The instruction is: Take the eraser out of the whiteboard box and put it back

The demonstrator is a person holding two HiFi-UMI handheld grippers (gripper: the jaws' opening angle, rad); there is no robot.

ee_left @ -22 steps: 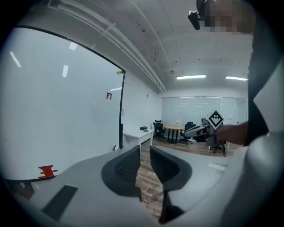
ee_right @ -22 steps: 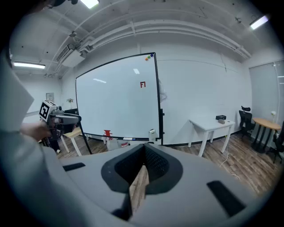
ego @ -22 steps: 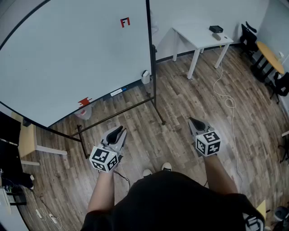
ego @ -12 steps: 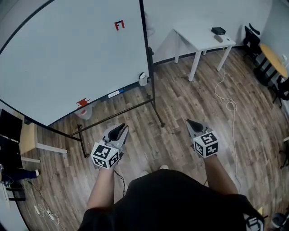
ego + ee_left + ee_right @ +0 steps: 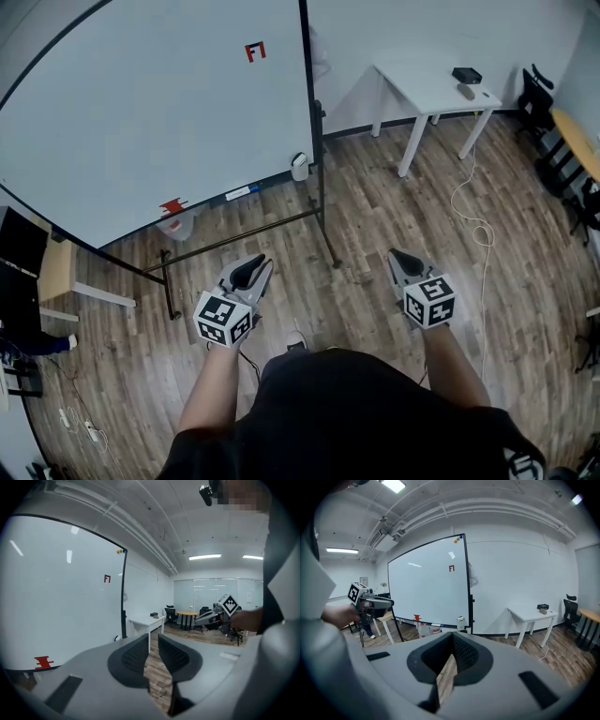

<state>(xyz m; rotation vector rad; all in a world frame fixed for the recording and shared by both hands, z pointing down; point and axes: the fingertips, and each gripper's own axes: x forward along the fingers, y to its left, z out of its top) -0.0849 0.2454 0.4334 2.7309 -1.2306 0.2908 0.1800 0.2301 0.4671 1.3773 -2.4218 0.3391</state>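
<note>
A large whiteboard (image 5: 150,112) on a black wheeled stand stands ahead of me to the left. A small white box (image 5: 300,166) hangs at its lower right corner, also seen as the white box (image 5: 461,620) in the right gripper view. A red item (image 5: 173,205) sticks to the board's lower edge. I cannot make out the eraser itself. My left gripper (image 5: 251,269) and right gripper (image 5: 401,258) are held in front of my body, well short of the board. Both are shut and hold nothing. The left gripper (image 5: 153,641) points past the board's right edge; the right gripper (image 5: 452,639) points at the board.
The stand's black foot (image 5: 333,255) reaches out over the wood floor between the grippers. A white table (image 5: 431,89) with a black item stands at the back right, with a white cable (image 5: 473,220) on the floor. Chairs (image 5: 539,98) are at the far right, a wooden stool (image 5: 56,277) at the left.
The person's feet have stepped and the view has shifted a little toward the board. Both grippers keep their place in front of the body and stay shut.
</note>
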